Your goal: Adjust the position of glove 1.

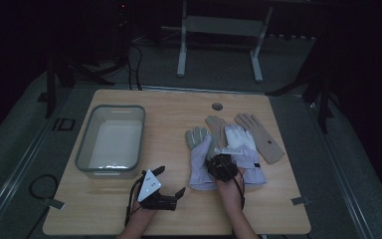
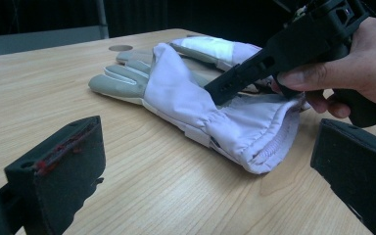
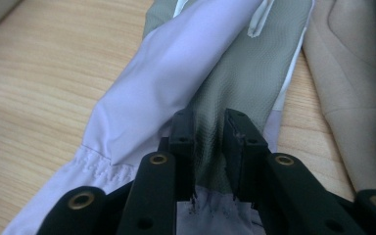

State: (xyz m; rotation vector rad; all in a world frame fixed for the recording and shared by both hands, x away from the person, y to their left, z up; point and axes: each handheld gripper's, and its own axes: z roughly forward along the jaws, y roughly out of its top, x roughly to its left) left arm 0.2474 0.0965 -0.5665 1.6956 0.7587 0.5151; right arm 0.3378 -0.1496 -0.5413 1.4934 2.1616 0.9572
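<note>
Right now my right gripper [image 3: 209, 134] sits over the lavender glove [image 1: 202, 162], jaws drawn close with a fold of its grey-green palm fabric pinched between them near the cuff. That glove's long axis runs away from me, cuff toward my edge of the table, grey fingers pointing to the far side. My left gripper [image 1: 171, 181] rests on the wooden table [image 1: 179, 109] just left of that cuff, jaws spread wide and empty, facing the cuff's open mouth. So the right hand [image 2: 352, 73] is the nearer one. A second lavender glove [image 1: 246, 149] lies just beside it on the right, and two tan gloves [image 1: 258, 137] lie past that. The grey bin [image 1: 82, 147] stands apart to the left. Between bin and glove, nothing stands in my way.
</note>
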